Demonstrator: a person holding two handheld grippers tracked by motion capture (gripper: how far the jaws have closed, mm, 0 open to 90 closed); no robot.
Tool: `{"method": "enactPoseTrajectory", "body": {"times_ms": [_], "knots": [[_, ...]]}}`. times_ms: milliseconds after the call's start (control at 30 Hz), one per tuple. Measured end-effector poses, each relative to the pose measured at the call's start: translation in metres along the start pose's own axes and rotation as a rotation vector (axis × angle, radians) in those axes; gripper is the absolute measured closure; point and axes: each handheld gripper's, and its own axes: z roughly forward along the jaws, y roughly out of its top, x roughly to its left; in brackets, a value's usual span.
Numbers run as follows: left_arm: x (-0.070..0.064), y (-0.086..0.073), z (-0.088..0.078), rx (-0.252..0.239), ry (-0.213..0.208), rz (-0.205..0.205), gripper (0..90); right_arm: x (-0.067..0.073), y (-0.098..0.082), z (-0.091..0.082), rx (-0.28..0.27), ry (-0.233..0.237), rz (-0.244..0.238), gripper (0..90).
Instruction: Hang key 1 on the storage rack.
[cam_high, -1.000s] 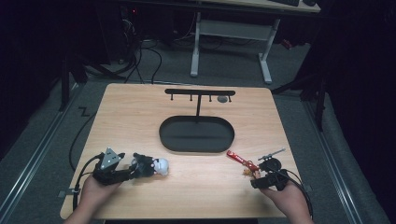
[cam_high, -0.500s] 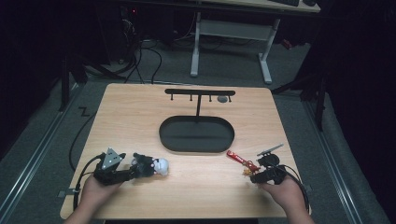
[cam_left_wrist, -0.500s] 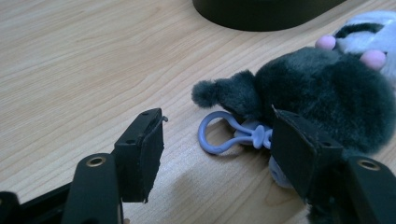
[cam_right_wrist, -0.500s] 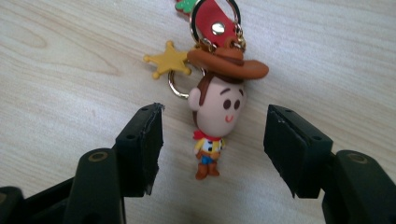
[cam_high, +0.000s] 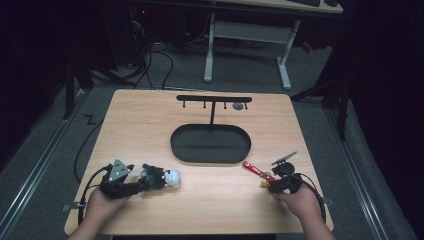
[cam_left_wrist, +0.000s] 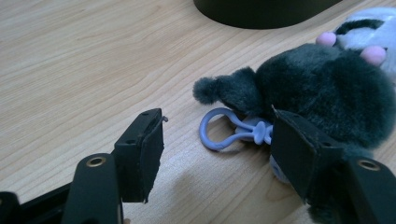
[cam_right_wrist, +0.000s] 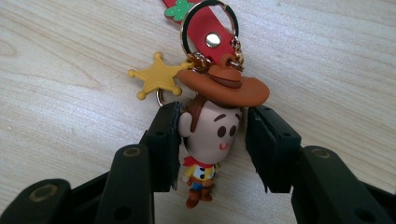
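A cowboy-figure keychain (cam_right_wrist: 212, 135) with a red strap (cam_high: 255, 170), a metal ring and a yellow star (cam_right_wrist: 159, 74) lies on the wooden table at the front right. My right gripper (cam_right_wrist: 212, 144) has just been closing; its pads now sit against both sides of the figure's head. At the front left lies a dark grey plush toy (cam_left_wrist: 322, 88) with a white face and a pale blue clasp (cam_left_wrist: 224, 133). My left gripper (cam_left_wrist: 217, 149) is open, with the clasp between its jaws and one jaw against the plush body.
A black oval tray (cam_high: 210, 144) sits mid-table with a black T-shaped hook stand (cam_high: 214, 99) rising behind it. A small grey object (cam_high: 238, 106) hangs or lies by the stand's right end. The table's front edge runs just below both hands.
My right gripper has slid a little left and down onto the cowboy keychain, and its jaws have closed around the figure's head. The left gripper and plush toy have stayed put.
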Motion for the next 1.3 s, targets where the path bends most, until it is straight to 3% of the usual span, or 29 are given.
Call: {"method": "enactPoseTrajectory", "body": {"times_ms": [500, 1000, 1300], "knots": [[-0.002, 0.001, 0.001, 0.004, -0.006, 0.005, 35.2, 0.006, 0.001, -0.002, -0.005, -0.033, -0.038, 65.9], [-0.003, 0.001, 0.002, 0.01, -0.009, 0.015, 35.4, 0.015, 0.003, -0.021, 0.011, -0.012, -0.088, 66.5], [-0.003, 0.0, 0.002, 0.013, -0.012, 0.014, 35.4, 0.017, 0.005, -0.036, -0.023, 0.026, -0.078, 66.6]]}}
